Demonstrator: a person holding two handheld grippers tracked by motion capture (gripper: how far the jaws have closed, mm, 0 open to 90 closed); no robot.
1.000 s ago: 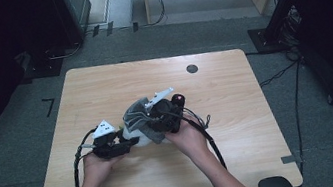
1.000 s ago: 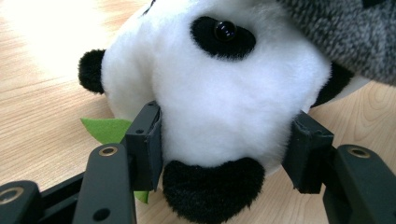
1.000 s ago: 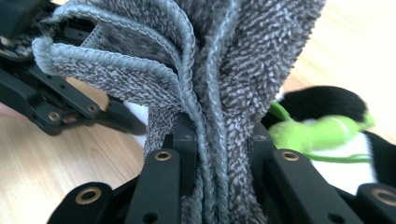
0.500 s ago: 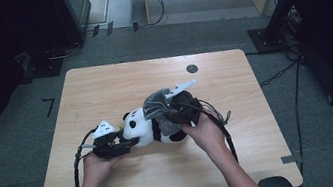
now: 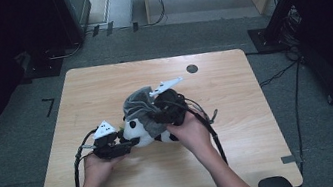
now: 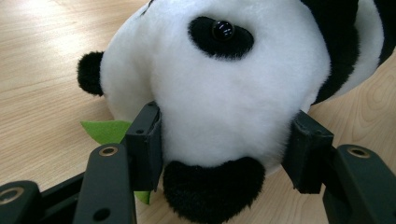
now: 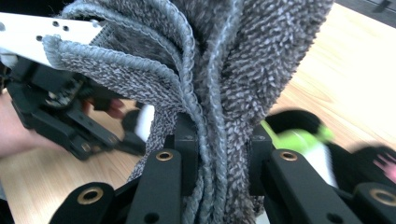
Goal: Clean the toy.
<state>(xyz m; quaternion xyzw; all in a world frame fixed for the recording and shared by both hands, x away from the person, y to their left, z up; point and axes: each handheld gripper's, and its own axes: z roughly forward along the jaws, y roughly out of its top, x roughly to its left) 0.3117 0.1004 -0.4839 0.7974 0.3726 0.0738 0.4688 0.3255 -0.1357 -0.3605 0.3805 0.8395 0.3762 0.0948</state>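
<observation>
A black and white panda plush (image 5: 146, 132) lies on the wooden table (image 5: 240, 127) in the high view. My left gripper (image 5: 121, 145) is shut on its head (image 6: 219, 93), both pads pressing into the white fur just above the black ear. A green felt leaf (image 6: 106, 130) pokes out beside the left jaw. My right gripper (image 5: 157, 111) is shut on a bunched grey towel (image 7: 219, 70), whose folds run between its jaws. The towel (image 5: 137, 104) hangs draped over the panda's back, held a little above it.
A small dark round hole (image 5: 192, 68) sits near the table's far edge. Black cables (image 5: 210, 127) trail from both grippers across the near half of the table. My left gripper (image 7: 60, 112) and hand appear in the right gripper view, behind the towel.
My right gripper has risen with the towel gathered in it, uncovering more of the panda's white body. The left gripper has kept its hold on the head and stayed put.
</observation>
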